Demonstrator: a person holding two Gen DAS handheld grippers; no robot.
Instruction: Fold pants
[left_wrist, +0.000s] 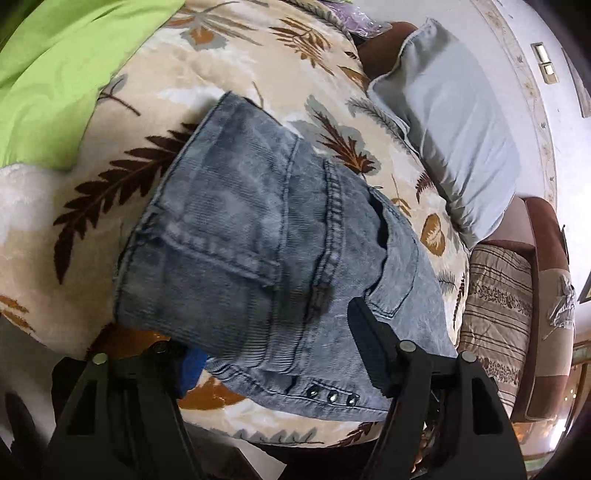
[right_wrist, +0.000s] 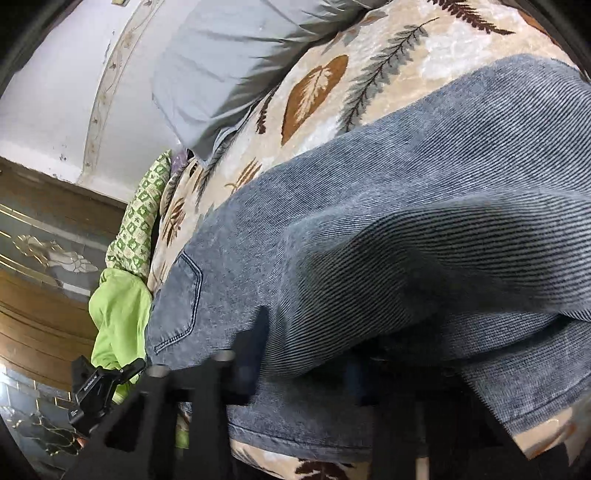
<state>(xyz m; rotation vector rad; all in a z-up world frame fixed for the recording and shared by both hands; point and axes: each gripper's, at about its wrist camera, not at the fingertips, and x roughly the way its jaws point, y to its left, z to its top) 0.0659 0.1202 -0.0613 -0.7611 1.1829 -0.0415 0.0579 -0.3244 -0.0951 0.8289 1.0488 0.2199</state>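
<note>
Between the fingers of the left gripper (left_wrist: 273, 354), spread wide, lies the near edge of the folded pants (left_wrist: 258, 236); the right-hand finger (left_wrist: 373, 343) rests on top of the denim beside a pocket, while the left-hand finger, with a blue pad, sits under or against the garment's near edge, so whether it grips the cloth cannot be told. Just ahead of that gripper a row of three metal studs (left_wrist: 332, 397) lines the waistband, and beyond them the grey-blue legs are stacked in layers on the leaf-patterned blanket (left_wrist: 229, 59).

Right in front of the right gripper (right_wrist: 303, 354) a raised fold of the pants (right_wrist: 406, 229) drapes over the fingers and hides most of them; only one dark, blurred finger (right_wrist: 255, 350) shows at the left, pressed against the fabric, so how far the jaws stand apart cannot be told. To its left, the left gripper's black body (right_wrist: 92, 387) shows near a back pocket.

Farther from the left gripper, off to its right, a pale grey pillow (left_wrist: 450, 125) lies on the blanket, with a striped cushion (left_wrist: 495, 306) below it at the bed's edge. Off to its left lies a bright green cloth (left_wrist: 62, 66). Beyond the pillow rises a white wall (right_wrist: 66, 99) with a faded border, and dark wood panelling (right_wrist: 44, 236) stands to the left of the right gripper.
</note>
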